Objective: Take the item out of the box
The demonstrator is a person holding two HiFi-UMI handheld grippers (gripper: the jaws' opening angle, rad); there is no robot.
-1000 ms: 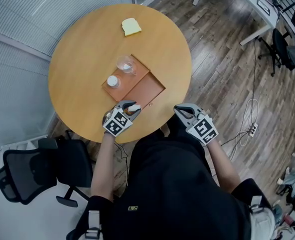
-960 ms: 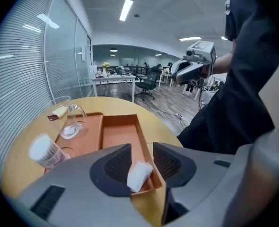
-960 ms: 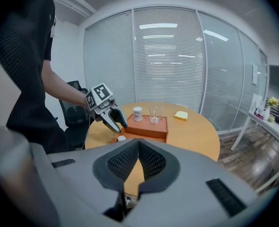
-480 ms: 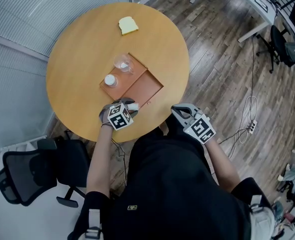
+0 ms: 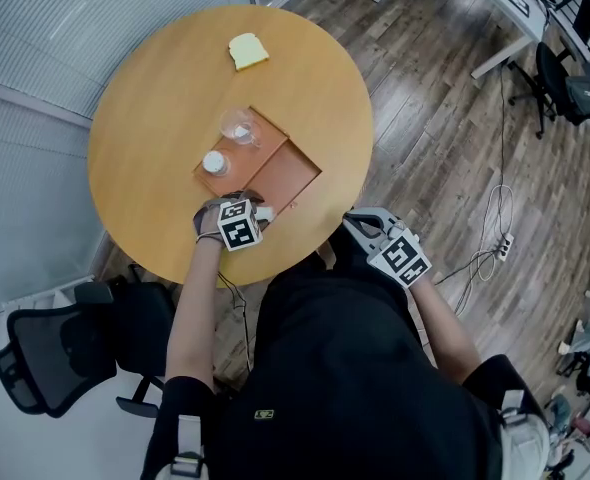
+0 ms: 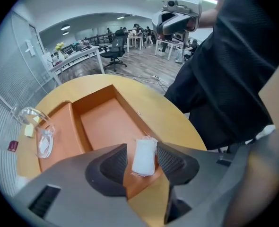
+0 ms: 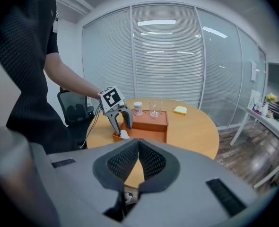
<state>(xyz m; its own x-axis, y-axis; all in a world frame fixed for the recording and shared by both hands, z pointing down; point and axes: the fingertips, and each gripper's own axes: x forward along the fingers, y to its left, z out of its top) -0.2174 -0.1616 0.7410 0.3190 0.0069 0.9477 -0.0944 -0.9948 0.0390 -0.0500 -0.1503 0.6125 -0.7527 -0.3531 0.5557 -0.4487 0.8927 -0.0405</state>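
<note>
Your left claw [image 6: 140, 161] is opening around the white packet [image 6: 144, 152], which lies at the 6 o'clock corner of the box [image 6: 101, 122], near the bench [image 5: 155, 98] edge. Your right claw [image 7: 138, 160] is closed and empty, off the bench at 4 o'clock.

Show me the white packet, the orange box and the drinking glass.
white packet [image 6: 144, 156], left gripper view, middle of its face
orange box [image 6: 104, 122], left gripper view, bare floor inside
drinking glass [image 5: 238, 126], head view, its clear body

Small white packet [image 6: 144, 156], tilted, at the near end of the open orange-brown box [image 6: 101, 122].
</note>
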